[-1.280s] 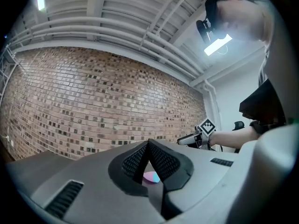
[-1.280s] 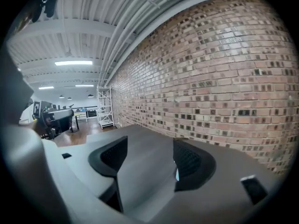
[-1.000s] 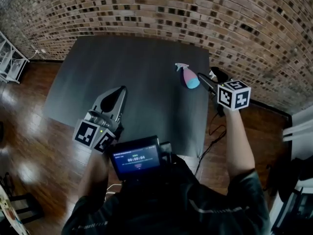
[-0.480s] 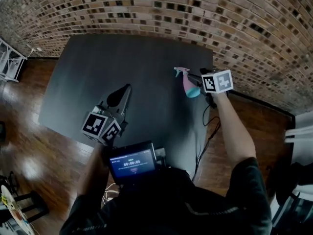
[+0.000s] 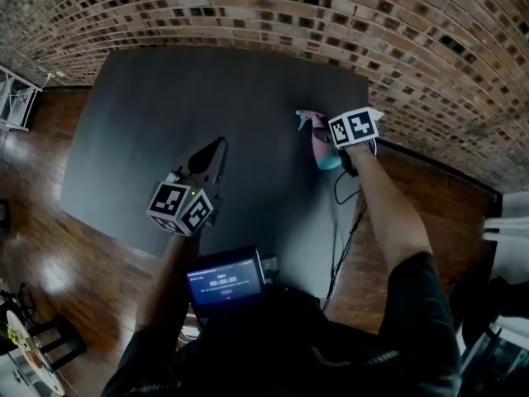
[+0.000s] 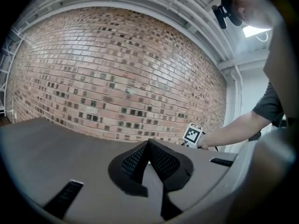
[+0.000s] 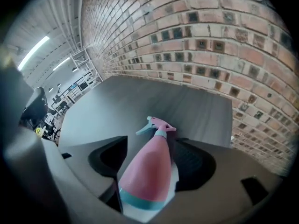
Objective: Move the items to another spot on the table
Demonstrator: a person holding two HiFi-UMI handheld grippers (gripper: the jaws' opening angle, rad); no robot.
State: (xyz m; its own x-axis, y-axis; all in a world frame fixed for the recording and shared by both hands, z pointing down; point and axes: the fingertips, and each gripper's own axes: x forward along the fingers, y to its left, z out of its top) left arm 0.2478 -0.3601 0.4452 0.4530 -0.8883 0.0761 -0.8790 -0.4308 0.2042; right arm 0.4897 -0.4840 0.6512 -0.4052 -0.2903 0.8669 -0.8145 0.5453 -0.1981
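A pink spray bottle (image 5: pixel 321 145) with a teal base and teal trigger lies on its side near the right edge of the dark table (image 5: pixel 165 98). My right gripper (image 5: pixel 335 139) reaches over it from the right. In the right gripper view the bottle (image 7: pixel 147 171) lies lengthwise between the spread jaws of that gripper (image 7: pixel 154 143), nozzle pointing away, and I see no squeeze on it. My left gripper (image 5: pixel 215 151) hovers over the table's front middle, its jaws shut on nothing, as the left gripper view (image 6: pixel 148 146) also shows.
A brick wall (image 5: pixel 331 23) runs close behind the table. A black cable (image 5: pixel 340 222) hangs off the table's right edge by my right forearm. A white rack (image 5: pixel 12 98) stands on the wooden floor at far left.
My right gripper has moved left, from beside the bottle to over it, so the bottle now lies between its jaws. My left gripper has drifted slightly forward.
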